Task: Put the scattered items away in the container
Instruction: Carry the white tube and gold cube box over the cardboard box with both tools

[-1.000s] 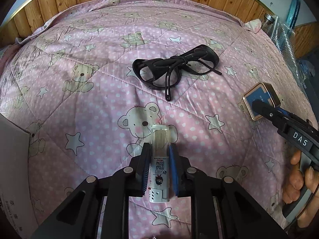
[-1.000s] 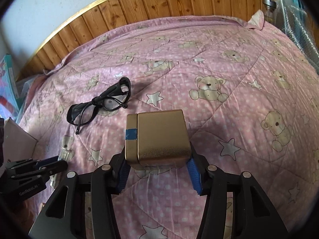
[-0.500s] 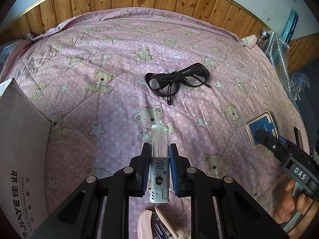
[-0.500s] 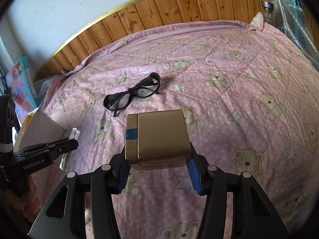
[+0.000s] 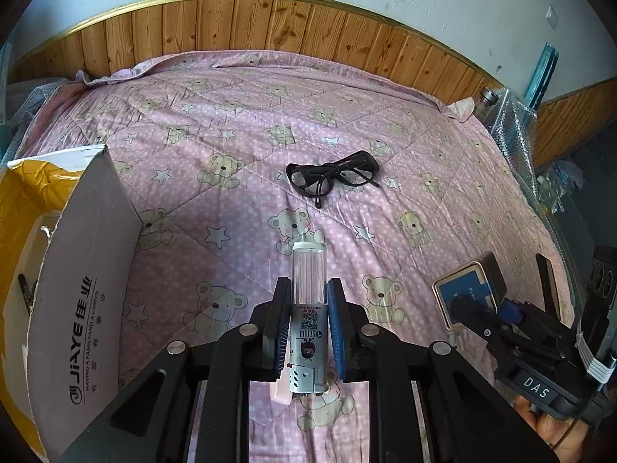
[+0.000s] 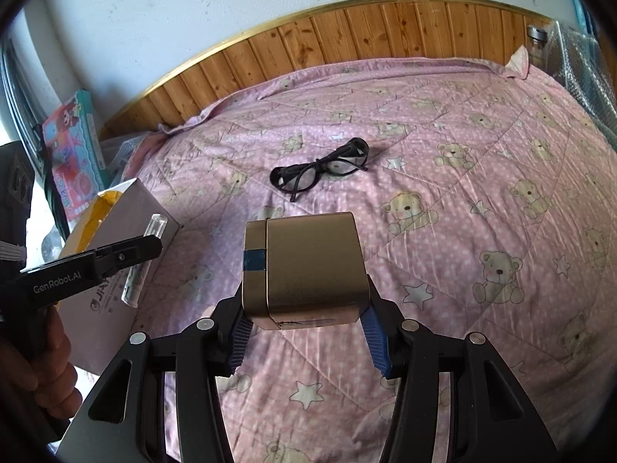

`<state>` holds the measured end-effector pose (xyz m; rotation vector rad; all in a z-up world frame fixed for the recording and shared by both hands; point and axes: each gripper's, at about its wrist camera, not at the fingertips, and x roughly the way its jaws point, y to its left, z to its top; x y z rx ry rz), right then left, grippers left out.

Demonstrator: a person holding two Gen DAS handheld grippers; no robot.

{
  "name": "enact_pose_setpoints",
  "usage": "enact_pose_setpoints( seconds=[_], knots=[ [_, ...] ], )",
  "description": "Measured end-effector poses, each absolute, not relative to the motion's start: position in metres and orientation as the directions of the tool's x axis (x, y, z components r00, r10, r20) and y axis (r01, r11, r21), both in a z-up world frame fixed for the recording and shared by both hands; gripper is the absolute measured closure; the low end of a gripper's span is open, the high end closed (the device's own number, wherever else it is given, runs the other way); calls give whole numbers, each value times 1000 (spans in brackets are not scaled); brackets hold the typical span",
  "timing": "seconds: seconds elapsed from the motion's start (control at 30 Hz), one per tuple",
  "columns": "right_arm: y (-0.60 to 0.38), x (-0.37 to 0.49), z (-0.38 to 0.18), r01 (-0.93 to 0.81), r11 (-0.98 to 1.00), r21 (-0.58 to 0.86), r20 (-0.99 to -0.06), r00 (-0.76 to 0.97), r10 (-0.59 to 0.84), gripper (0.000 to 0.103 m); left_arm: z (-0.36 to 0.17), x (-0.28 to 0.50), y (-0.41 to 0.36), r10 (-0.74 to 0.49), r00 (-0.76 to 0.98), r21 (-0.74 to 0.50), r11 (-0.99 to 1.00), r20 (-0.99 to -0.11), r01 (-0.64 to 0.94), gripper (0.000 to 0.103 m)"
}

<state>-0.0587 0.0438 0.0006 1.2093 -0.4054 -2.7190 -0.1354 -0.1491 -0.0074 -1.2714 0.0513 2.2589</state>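
Two items in hand, none dropped yet: left gripper (image 5: 308,320) clamps a clear tube (image 5: 308,289), right gripper (image 6: 304,328) clamps a gold box (image 6: 308,266), both above the quilt (image 5: 405,146) beside the cardboard box (image 5: 77,270); glasses (image 5: 331,175) lie mid-bed, and a pen (image 5: 25,289) sits inside the cardboard box

Both tongs have risen well above the bed (image 5: 231,200), lifting the lighter (image 5: 308,308) and the gold box (image 6: 308,266) off it. The carton (image 5: 81,270) has come into view at left, beside the left tongs (image 5: 307,324).
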Motion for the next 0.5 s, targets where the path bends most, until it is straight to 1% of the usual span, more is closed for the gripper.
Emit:
enact_pose_setpoints(
  seconds=[0.5],
  knots=[
    [-8, -23, 39, 110, -952, 285, -662, -696, -278, 50, 45, -98, -197, 485, -486, -244, -844, -727, -478, 83]
  ],
)
